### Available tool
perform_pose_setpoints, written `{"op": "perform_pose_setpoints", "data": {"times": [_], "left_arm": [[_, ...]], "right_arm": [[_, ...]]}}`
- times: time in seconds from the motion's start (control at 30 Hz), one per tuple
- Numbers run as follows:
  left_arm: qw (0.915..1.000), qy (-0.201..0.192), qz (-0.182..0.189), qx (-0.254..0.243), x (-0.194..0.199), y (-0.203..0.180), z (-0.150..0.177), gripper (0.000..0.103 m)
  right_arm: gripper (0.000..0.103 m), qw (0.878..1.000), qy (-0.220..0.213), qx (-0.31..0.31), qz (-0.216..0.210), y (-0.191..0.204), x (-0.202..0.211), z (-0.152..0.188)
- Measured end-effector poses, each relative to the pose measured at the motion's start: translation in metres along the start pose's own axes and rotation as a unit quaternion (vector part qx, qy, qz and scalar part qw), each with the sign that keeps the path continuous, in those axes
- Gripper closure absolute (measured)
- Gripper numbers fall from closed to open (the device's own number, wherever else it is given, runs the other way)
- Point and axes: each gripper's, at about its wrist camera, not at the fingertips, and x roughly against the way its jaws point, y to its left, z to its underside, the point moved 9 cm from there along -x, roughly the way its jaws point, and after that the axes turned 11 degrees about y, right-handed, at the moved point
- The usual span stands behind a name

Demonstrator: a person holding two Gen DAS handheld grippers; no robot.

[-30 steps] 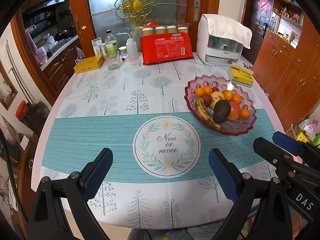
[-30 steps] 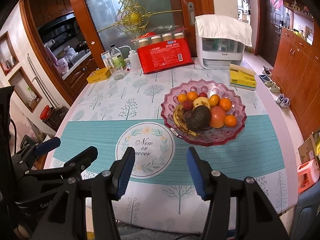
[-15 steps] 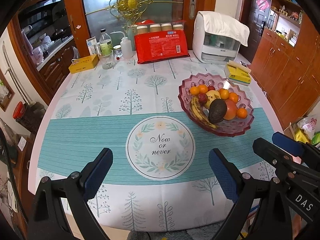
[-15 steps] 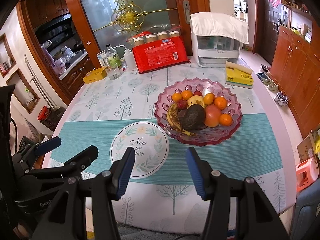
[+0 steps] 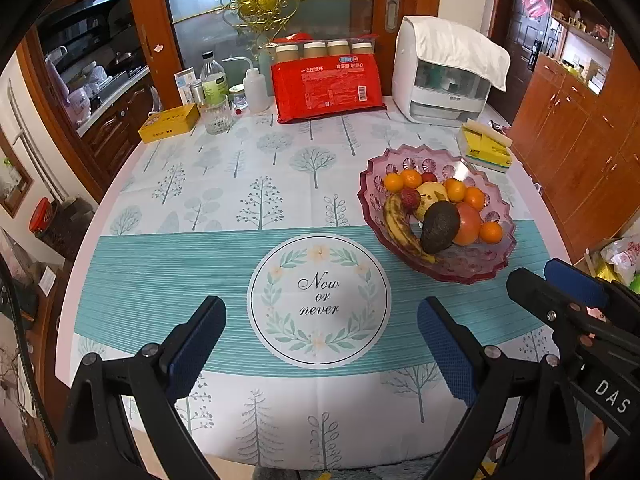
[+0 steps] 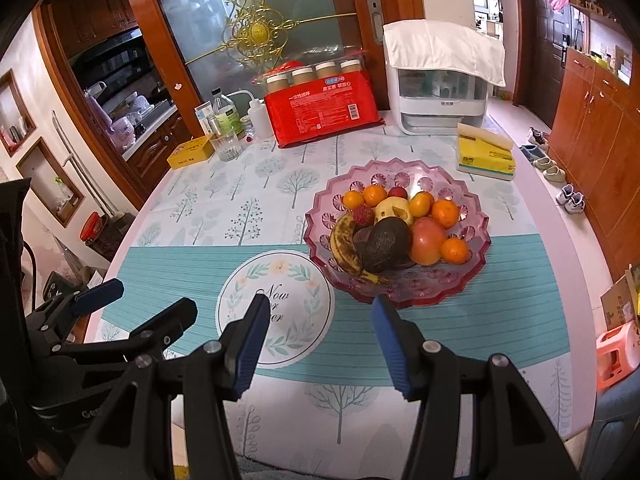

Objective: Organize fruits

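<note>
Both of your grippers have eased forward over the last second, so the table and fruit sit lower and closer in each view than they did before. Your left gripper hovers above the near edge of the round table, its jaws spread wide and holding nothing, with the circular "Now or never" emblem on the teal and white tree-print tablecloth showing between its blue pads. Your right gripper is just beside it, jaws also apart and empty, aimed at the near rim of the pink scalloped glass fruit bowl.

All the fruit is heaped in that bowl, on the right half of the table: a spotted yellow banana along the left side, a dark green avocado leaning against it, a large reddish-orange round fruit, several small orange tangerines, a pale yellow fruit in the middle and a bumpy red lychee.

Risks from here, as a judgement: the fruits lean on one another, so lifting the avocado or banana could let the round tangerines roll over the low rim and off the table. A low approach may knock the glass rim and slide the bowl on the smooth cloth. Squeezing hard could bruise the ripe banana. Your two grippers are close together and could collide if both reach in at once.
</note>
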Motion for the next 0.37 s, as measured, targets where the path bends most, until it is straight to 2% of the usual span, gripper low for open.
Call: {"op": "perform_pose_setpoints", "data": {"times": [0.37], "left_arm": [[0.9999,0.007,-0.008,0.012,-0.0087,-0.0039,-0.0073,0.007]], "right_arm": [[0.049,1.0,0.008,0.01,-0.013,-0.0111,-0.0116,-0.0115]]}}
